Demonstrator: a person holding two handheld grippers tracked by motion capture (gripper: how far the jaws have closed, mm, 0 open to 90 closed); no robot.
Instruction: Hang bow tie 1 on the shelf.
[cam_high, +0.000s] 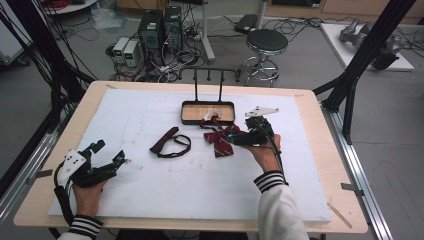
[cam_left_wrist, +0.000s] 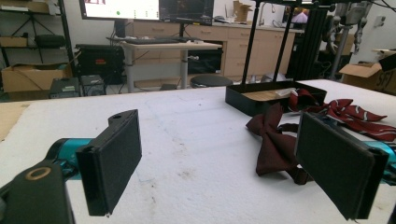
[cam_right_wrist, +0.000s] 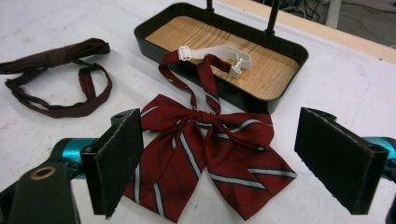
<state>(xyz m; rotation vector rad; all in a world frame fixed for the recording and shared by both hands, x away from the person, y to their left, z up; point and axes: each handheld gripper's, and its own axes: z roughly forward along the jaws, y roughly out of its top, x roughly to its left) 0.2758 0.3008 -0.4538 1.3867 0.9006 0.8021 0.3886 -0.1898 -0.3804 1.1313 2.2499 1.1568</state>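
bare white table pad (cam_high: 150, 185) lies open across the near half. further back, a dark maroon bow tie (cam_high: 170, 142), a striped red bow tie (cam_high: 220, 140) and a black tray (cam_high: 207, 111) crowd the middle.

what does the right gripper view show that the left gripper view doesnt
Right gripper view alone: the striped bow tie's whole bow lying flat between open jaws, and its white strap clasp resting on the tray's wooden floor. Left gripper view alone: a stool, desks and monitors beyond the table. Both: the black tray, the dark maroon bow tie and the white table cover.
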